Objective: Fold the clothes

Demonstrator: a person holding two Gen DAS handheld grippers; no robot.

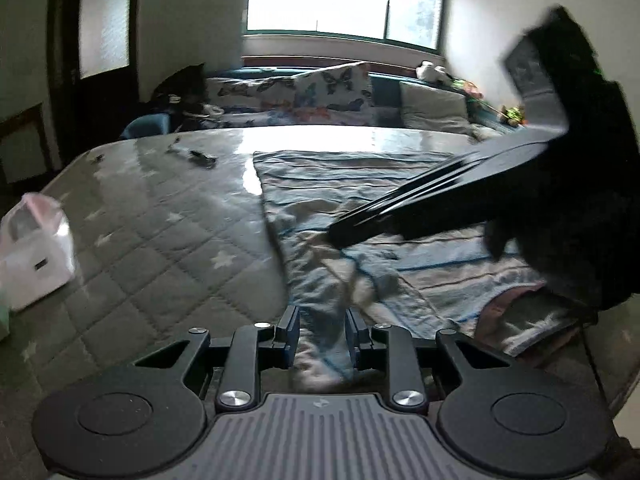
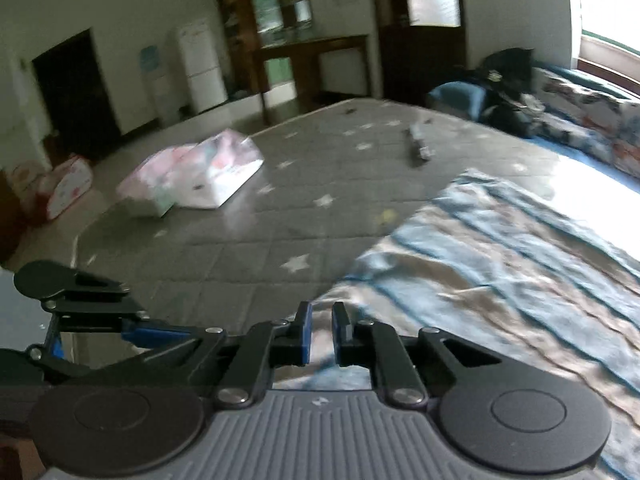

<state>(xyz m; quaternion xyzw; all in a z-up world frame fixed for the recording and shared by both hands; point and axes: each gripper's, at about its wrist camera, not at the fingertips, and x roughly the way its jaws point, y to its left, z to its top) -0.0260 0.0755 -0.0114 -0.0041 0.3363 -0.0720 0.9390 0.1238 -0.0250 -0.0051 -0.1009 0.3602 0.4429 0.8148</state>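
Your left gripper (image 1: 322,334) sits at the bottom centre of its view, its 2 fingers (image 1: 289,330) closed partway on a bunched fold of the striped blue garment (image 1: 352,200). The garment lies spread over the grey quilted mattress (image 1: 160,216), filling the centre and right. Your right gripper (image 2: 321,334) shows fingers narrowly parted with the garment's edge between them; you cannot tell whether it is pinched. A plastic package (image 2: 204,176) rests at upper left.

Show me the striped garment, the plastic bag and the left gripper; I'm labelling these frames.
striped garment (image 1: 360,184): left wrist view, flat upper part.
plastic bag (image 2: 208,168): right wrist view, its middle.
left gripper (image 1: 323,338): left wrist view, midway between fingertips.
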